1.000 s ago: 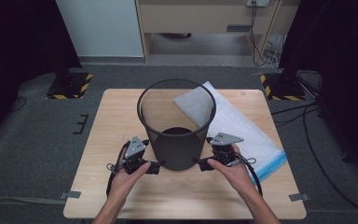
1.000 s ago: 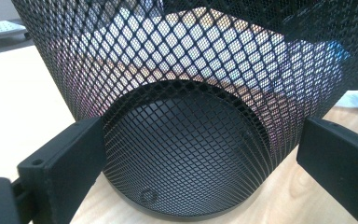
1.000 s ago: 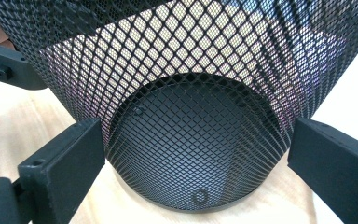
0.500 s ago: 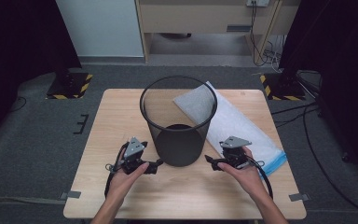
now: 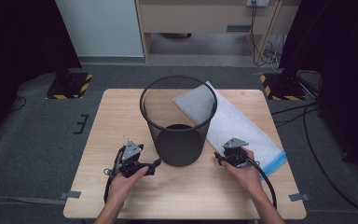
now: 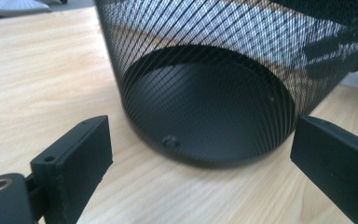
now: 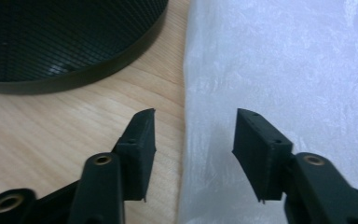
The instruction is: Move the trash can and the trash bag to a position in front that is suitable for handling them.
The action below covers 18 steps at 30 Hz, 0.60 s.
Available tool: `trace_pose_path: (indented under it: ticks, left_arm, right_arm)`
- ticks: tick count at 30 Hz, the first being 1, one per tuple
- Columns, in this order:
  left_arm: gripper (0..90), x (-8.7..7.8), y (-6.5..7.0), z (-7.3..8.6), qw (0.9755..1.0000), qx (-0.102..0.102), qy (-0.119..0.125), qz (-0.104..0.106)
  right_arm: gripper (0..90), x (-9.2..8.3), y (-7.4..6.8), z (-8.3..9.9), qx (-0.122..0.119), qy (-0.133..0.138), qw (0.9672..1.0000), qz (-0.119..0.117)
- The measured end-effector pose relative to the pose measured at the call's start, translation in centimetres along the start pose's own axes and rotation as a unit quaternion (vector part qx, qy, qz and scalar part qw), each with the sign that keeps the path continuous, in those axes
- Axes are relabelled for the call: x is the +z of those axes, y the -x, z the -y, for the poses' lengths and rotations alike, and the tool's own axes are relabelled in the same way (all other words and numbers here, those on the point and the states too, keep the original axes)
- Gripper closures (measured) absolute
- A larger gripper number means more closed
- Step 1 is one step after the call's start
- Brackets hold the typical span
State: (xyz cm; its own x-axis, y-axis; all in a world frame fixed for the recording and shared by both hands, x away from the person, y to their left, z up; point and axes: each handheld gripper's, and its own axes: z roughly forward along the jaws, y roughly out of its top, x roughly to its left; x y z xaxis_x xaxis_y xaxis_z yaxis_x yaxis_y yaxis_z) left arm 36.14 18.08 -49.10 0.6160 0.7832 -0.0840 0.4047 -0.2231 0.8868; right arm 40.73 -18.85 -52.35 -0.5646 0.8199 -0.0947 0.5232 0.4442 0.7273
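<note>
A black wire-mesh wastebasket stands upright in the middle of the wooden table. A flat translucent plastic bag with a blue strip at its near end lies to the right of it, partly behind it. My left gripper rests low at the basket's near left side, its jaws wide open and short of the base. My right gripper points down over the bag's left edge. Its jaws have just been closing and stand half apart astride that edge, the pads not pressing on it.
Bare table lies to the left of the basket and along the near edge. Black stands on striped bases sit on the floor at both far corners. Cables run over the floor on the right. A wooden cabinet stands behind.
My right gripper has moved away from the basket's side, rightward and down to the bag's edge. The left gripper has stayed near the basket's left side.
</note>
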Motion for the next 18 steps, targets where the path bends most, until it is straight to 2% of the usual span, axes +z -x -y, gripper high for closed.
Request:
trace_pose_path:
  ticks: [1,2,5,6,7,10,16,18]
  left_arm:
    - [4.9,0.5,0.3,-0.3,1.0,0.003,-0.002,0.008]
    - [5.4,0.7,0.5,-0.4,0.9999,0.006,-0.002,0.011]
    - [8.5,1.1,0.7,-0.6,0.9999,0.009,0.0,0.01]
    - [8.2,1.4,0.7,-0.8,0.9999,0.009,-0.005,0.011]
    - [8.4,1.4,0.7,-0.8,0.9999,0.009,-0.005,0.011]
    - [11.0,1.9,0.7,-1.1,0.9999,0.008,-0.004,0.012]
    - [11.0,2.6,0.3,-1.5,1.0,0.006,-0.004,0.006]
    - [11.1,2.8,0.1,-1.5,1.0,0.005,0.001,0.003]
  right_arm:
    - [57.7,0.4,0.3,0.1,-0.002,-0.004,1.0,0.005]
    - [61.0,0.5,0.3,0.2,0.007,-0.005,1.0,0.003]
    - [68.4,0.5,0.5,0.2,0.008,-0.007,0.9999,0.001]
    - [75.0,0.5,0.7,0.2,0.003,-0.009,1.0,0.003]
    - [75.0,0.5,0.7,0.2,0.003,-0.009,1.0,0.003]
    - [83.2,0.5,1.0,0.3,0.005,-0.012,0.9999,0.007]
    - [84.1,0.4,1.5,0.3,0.018,-0.017,0.9996,0.013]
    - [74.7,0.4,1.8,0.2,0.023,-0.019,0.9993,0.02]
